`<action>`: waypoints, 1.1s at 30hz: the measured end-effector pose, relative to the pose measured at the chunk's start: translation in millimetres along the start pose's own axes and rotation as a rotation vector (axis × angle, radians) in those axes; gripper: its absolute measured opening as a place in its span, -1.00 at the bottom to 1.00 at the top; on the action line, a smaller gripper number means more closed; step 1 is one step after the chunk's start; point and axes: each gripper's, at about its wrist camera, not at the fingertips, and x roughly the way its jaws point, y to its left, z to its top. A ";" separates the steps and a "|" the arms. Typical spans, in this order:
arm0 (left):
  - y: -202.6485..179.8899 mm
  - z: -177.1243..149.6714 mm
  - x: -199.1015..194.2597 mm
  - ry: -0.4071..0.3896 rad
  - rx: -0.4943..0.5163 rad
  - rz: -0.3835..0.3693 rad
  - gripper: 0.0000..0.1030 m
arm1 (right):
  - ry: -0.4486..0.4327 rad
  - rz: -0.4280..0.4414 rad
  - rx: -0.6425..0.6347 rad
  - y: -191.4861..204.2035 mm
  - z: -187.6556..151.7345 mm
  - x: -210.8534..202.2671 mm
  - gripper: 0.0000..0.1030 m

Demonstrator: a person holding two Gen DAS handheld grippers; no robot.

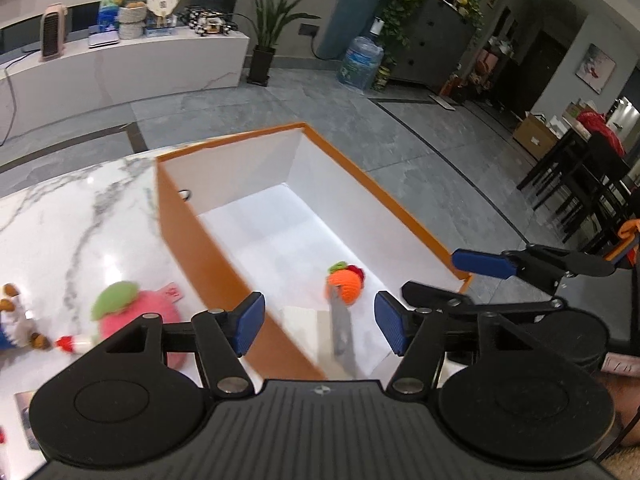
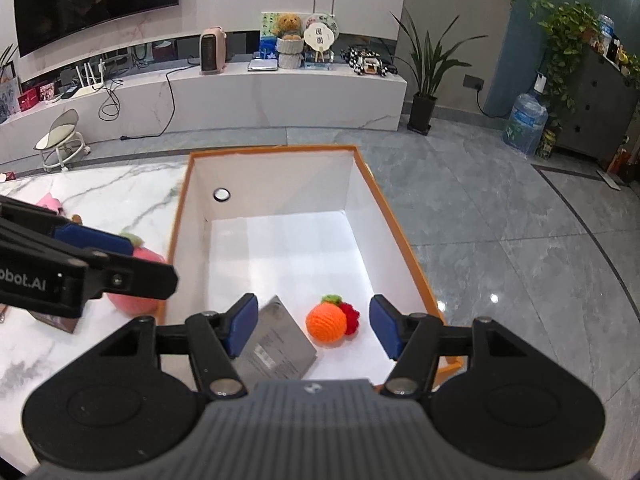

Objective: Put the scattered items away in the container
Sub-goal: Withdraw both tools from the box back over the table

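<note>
Both grippers hang over the near end of the box (image 2: 404, 236), which stands at the table's (image 2: 100, 196) right edge. The left gripper (image 1: 318, 322) and right gripper (image 2: 312, 326) both have their jaws apart with nothing gripped. In the box's near end lie an orange toy (image 2: 326, 322) and a grey card (image 2: 280, 346), perhaps touching. A pink toy (image 1: 136, 312) waits on the table just left of the box.

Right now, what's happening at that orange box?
A person works two handheld grippers over the orange box. Both the left gripper and right gripper are open and empty. A crocheted orange and a grey card already lie inside. The pink plush strawberry is outside, on the marble table.
</note>
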 end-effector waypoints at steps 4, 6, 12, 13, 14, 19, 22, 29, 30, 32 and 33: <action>15.5 -5.0 -15.3 -0.013 -0.027 0.020 0.39 | -0.013 0.011 -0.017 13.4 5.0 -6.4 0.26; 23.3 -8.0 -22.7 -0.017 -0.037 0.027 0.39 | -0.018 0.017 -0.026 21.2 7.4 -9.2 0.26; 48.8 -21.6 -45.9 -0.032 -0.073 0.051 0.39 | -0.034 0.035 -0.055 45.7 15.1 -16.7 0.27; 53.6 -22.8 -49.1 -0.034 -0.080 0.056 0.39 | -0.037 0.039 -0.061 50.5 16.3 -17.6 0.27; 58.9 -24.9 -52.4 -0.036 -0.088 0.060 0.39 | -0.039 0.043 -0.067 55.4 17.6 -18.5 0.27; 82.0 -39.0 -64.9 -0.042 -0.128 0.080 0.39 | -0.049 0.066 -0.100 79.3 23.6 -23.7 0.28; 95.2 -50.2 -69.9 -0.038 -0.149 0.092 0.39 | -0.052 0.078 -0.118 92.9 26.2 -26.2 0.31; 128.0 -74.6 -79.4 -0.028 -0.211 0.109 0.39 | -0.040 0.099 -0.161 124.4 28.3 -23.6 0.31; 132.9 -78.5 -81.0 -0.028 -0.217 0.113 0.39 | -0.038 0.102 -0.167 128.9 28.4 -22.6 0.31; 140.3 -84.9 -82.7 -0.030 -0.230 0.120 0.39 | -0.033 0.110 -0.175 135.7 28.7 -19.9 0.31; 144.2 -87.1 -82.4 -0.027 -0.237 0.121 0.39 | -0.030 0.114 -0.180 139.5 29.1 -17.8 0.32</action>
